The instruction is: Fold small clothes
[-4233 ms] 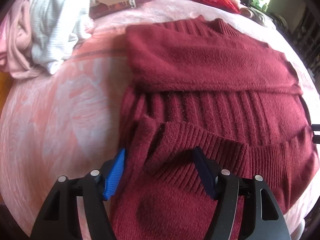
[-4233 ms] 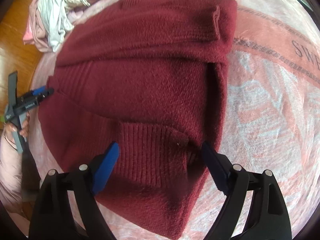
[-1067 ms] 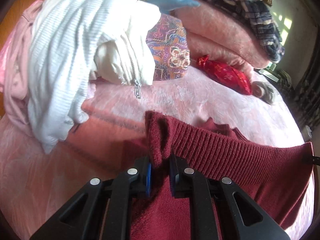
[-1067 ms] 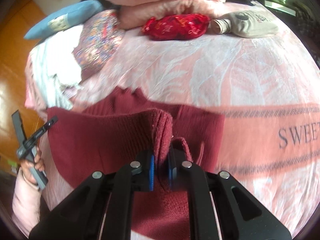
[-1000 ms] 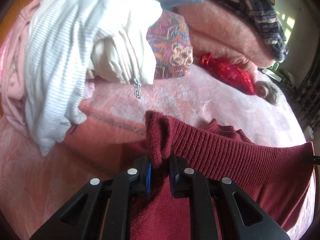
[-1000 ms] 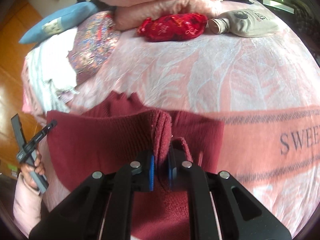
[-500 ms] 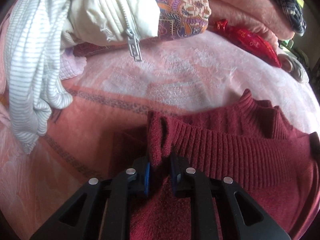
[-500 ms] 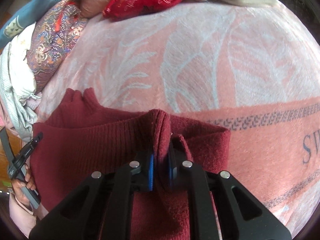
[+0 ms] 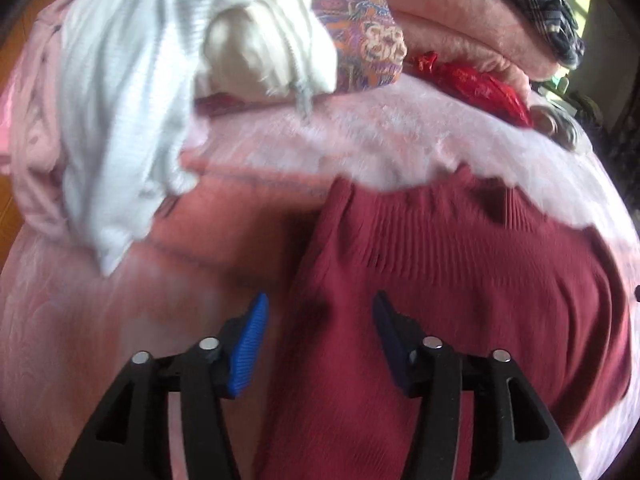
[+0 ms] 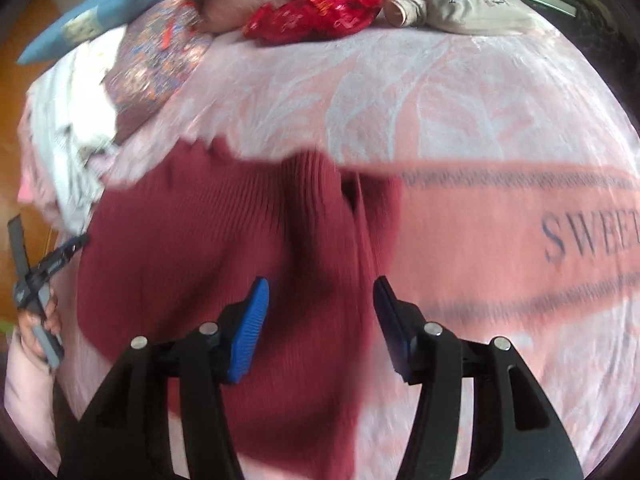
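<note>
A dark red knitted sweater (image 9: 460,280) lies folded on a pink blanket (image 9: 380,140), its ribbed hem laid up near the collar. My left gripper (image 9: 318,320) is open and empty above the sweater's left edge. In the right wrist view the same sweater (image 10: 220,248) fills the lower left. My right gripper (image 10: 320,304) is open and empty above its right edge. The left gripper (image 10: 44,264) shows there at the far left, held in a hand. Both views are motion-blurred.
A pile of white and pale pink clothes (image 9: 120,100) lies at the left. A patterned cushion (image 9: 360,40), a red pouch (image 10: 312,16), folded pink blankets (image 9: 460,28) and a beige hot-water bottle (image 10: 460,8) sit at the back. The blanket carries the word SWEET (image 10: 592,232).
Both grippers have opened and let go of the sweater's hem, which now lies flat near the collar. Both have drawn back a little.
</note>
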`<action>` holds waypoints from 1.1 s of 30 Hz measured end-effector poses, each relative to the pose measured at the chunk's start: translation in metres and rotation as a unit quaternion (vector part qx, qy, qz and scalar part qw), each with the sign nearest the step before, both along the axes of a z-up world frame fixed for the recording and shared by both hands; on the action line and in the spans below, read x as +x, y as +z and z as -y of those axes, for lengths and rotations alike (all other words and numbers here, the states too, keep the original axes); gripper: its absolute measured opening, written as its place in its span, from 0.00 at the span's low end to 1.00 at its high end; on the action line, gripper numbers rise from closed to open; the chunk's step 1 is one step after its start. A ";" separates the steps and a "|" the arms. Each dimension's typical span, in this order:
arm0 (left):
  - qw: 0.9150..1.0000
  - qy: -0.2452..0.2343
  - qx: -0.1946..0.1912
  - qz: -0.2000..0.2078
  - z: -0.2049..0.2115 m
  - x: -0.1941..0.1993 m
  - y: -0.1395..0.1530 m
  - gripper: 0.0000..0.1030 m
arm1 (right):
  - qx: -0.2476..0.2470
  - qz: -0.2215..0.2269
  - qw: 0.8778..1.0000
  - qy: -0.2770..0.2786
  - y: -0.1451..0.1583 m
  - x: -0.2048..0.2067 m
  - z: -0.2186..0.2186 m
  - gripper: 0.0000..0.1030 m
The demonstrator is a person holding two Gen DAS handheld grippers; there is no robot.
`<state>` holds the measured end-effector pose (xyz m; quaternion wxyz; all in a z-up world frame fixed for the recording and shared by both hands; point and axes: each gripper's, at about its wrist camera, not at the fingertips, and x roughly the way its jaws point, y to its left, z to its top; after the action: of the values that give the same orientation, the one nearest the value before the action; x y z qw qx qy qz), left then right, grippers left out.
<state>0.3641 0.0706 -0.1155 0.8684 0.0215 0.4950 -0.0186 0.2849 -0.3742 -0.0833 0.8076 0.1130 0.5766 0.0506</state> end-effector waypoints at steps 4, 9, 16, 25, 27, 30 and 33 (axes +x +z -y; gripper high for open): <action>1.000 0.008 -0.007 -0.013 -0.028 -0.058 -0.012 0.56 | 0.039 -0.020 0.999 0.016 -0.012 -0.066 0.003 0.54; 0.998 0.018 -0.043 -0.030 -0.032 -0.096 -0.029 0.56 | 0.068 -0.041 0.997 0.009 -0.040 -0.096 -0.001 0.53; 0.996 0.044 -0.054 -0.061 -0.022 -0.091 -0.041 0.52 | 0.085 -0.042 0.996 0.000 -0.042 -0.092 -0.009 0.09; 0.996 0.036 -0.029 -0.081 -0.020 -0.088 -0.051 0.53 | 0.043 -0.060 0.997 0.005 -0.036 -0.104 -0.005 0.07; 0.996 0.037 -0.031 -0.080 -0.022 -0.088 -0.052 0.54 | 0.038 -0.074 0.997 -0.003 -0.057 -0.101 -0.005 0.08; 0.996 0.036 -0.032 -0.074 -0.023 -0.088 -0.054 0.56 | 0.057 -0.072 0.996 -0.017 -0.064 -0.100 -0.002 0.09; 0.997 0.031 -0.025 -0.069 -0.020 -0.090 -0.051 0.56 | 0.063 -0.074 0.995 -0.008 -0.058 -0.099 -0.001 0.20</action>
<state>0.2738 0.0910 -0.1663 0.8326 -0.0167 0.5536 -0.0056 0.1856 -0.3734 -0.1414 0.7545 0.1715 0.6295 0.0716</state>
